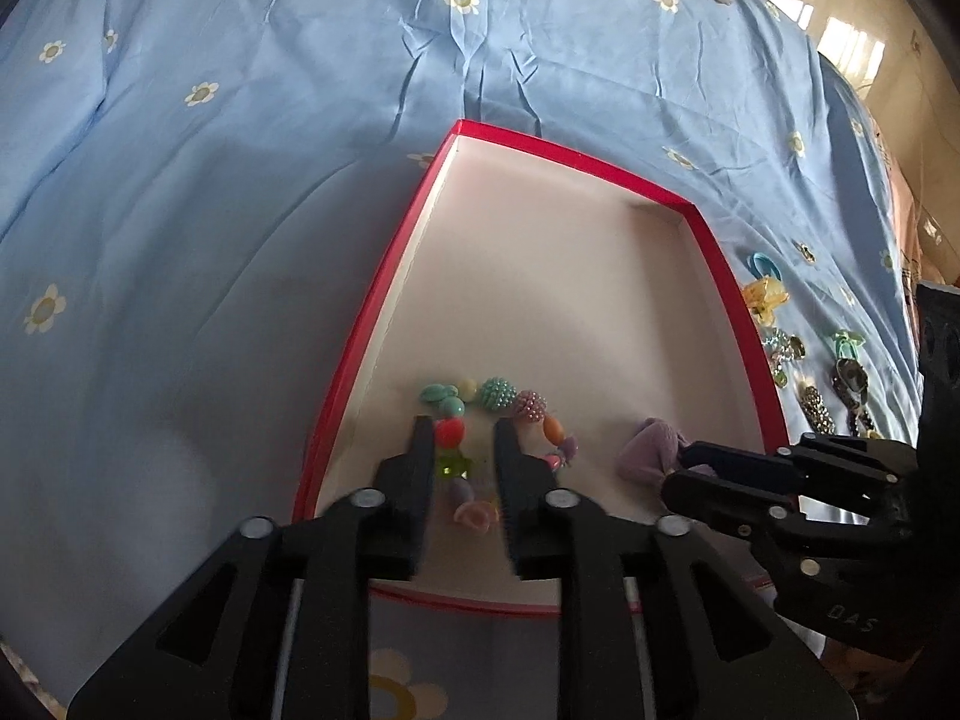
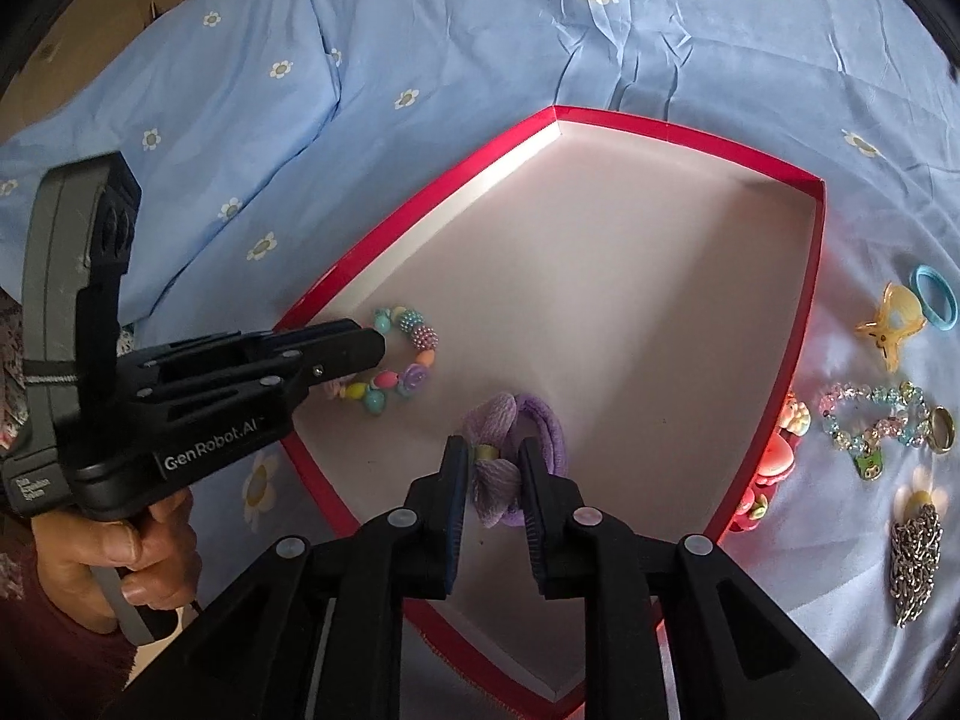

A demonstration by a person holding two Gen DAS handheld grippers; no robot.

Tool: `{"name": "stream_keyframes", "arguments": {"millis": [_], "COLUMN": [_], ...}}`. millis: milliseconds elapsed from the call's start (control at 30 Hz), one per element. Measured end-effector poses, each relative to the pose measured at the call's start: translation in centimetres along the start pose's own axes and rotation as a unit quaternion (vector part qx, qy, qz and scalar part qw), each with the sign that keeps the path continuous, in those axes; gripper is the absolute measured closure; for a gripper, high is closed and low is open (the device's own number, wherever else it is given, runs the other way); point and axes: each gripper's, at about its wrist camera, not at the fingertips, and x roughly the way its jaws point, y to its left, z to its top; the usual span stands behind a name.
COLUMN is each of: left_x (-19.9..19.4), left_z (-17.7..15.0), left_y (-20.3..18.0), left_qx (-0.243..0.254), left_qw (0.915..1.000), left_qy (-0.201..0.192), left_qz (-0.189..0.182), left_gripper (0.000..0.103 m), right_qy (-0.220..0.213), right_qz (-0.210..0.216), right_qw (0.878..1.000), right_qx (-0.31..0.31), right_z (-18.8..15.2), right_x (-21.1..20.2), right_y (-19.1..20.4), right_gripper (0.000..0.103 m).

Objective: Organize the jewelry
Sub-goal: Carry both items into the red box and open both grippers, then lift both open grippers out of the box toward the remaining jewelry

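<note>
A red-rimmed box point(image 1: 576, 150) point(image 2: 660, 126) with a pale floor lies on a blue flowered bedsheet. On its floor rests a colourful bead bracelet point(image 1: 498, 393) point(image 2: 414, 330). My left gripper point(image 1: 463, 426) point(image 2: 372, 348) stands over it, its fingers either side of one stretch of beads with small gaps, so open. A purple bow hair tie point(image 2: 498, 414) point(image 1: 648, 450) lies on the box floor to the right. My right gripper point(image 2: 492, 444) point(image 1: 690, 462) straddles it, jaws slightly apart and not pressing on it.
Right of the box, on the sheet, lie a yellow claw clip point(image 2: 888, 318), a blue hair ring point(image 2: 933, 297), a crystal bracelet point(image 2: 876, 414) and a silver chain point(image 2: 915, 558). Pink pieces point(image 2: 774, 462) sit against the box's right wall. A hand point(image 2: 120, 546) holds the left gripper's handle.
</note>
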Motion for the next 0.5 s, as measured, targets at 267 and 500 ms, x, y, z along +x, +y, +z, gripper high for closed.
{"name": "stream_keyframes", "arguments": {"millis": [267, 500], "left_x": [-1.6, -2.5], "left_z": [0.5, 0.7], "left_y": [-0.7, -3.0], "left_qx": [-0.006, 0.006], "left_qw": [0.9998, 0.9996], "left_qy": [-0.019, -0.025], "left_qz": [0.004, -0.011], "left_gripper": [0.062, 0.057], "right_qy": [-0.030, -0.067], "right_qz": [0.006, -0.003], "right_qw": [0.999, 0.996], "right_qx": [0.021, 0.050], "right_z": [-0.5, -1.7], "right_x": [-2.4, -6.2], "right_y": [-0.8, -2.9], "right_gripper": [0.073, 0.068]}}
